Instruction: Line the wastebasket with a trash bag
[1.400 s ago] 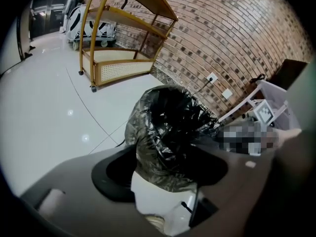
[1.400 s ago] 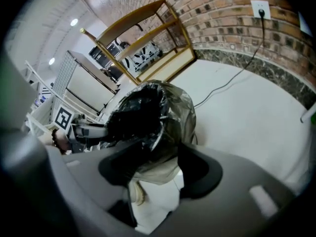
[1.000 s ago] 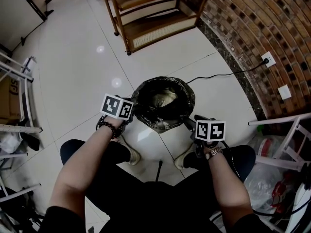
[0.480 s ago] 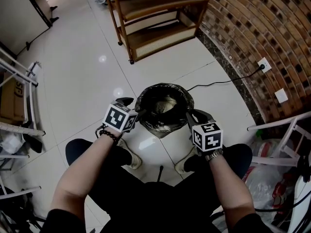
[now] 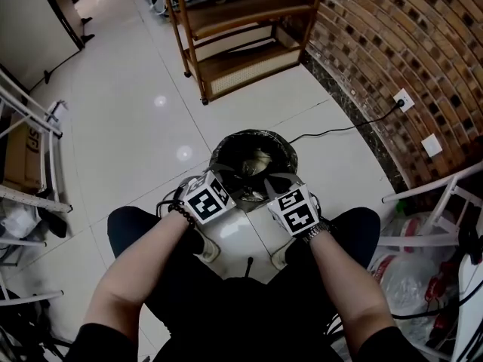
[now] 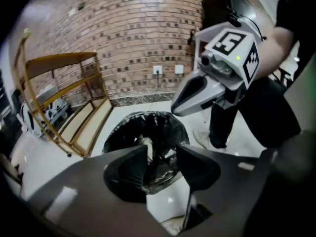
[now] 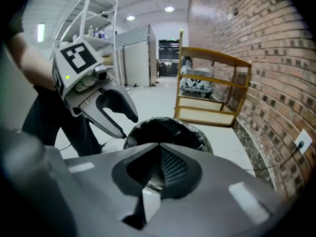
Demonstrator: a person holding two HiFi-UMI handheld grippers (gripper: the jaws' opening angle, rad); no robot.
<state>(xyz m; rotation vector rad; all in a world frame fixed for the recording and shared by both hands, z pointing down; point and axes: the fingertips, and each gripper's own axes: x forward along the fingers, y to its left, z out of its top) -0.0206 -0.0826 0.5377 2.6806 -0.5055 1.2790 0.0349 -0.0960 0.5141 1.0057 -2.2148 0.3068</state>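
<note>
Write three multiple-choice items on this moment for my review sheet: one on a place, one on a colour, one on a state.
1. In the head view, where does the wooden shelf stand relative to the wastebasket?
A. Beyond it, on its far side
B. Between the wearer's feet
C. Inside it

2. What colour is the trash bag in the wastebasket?
A. White
B. Blue
C. Black

3. How do the jaws of the right gripper stand?
A. Wide apart
B. Together, with nothing between them
C. Clamped on a bottle

Answers:
1 A: the shelf shows past the basket's far rim, across bare floor.
2 C: black film covers the rim and the inside.
3 B: the right gripper view shows the tips meeting, with the basket behind them and nothing gripped.
</note>
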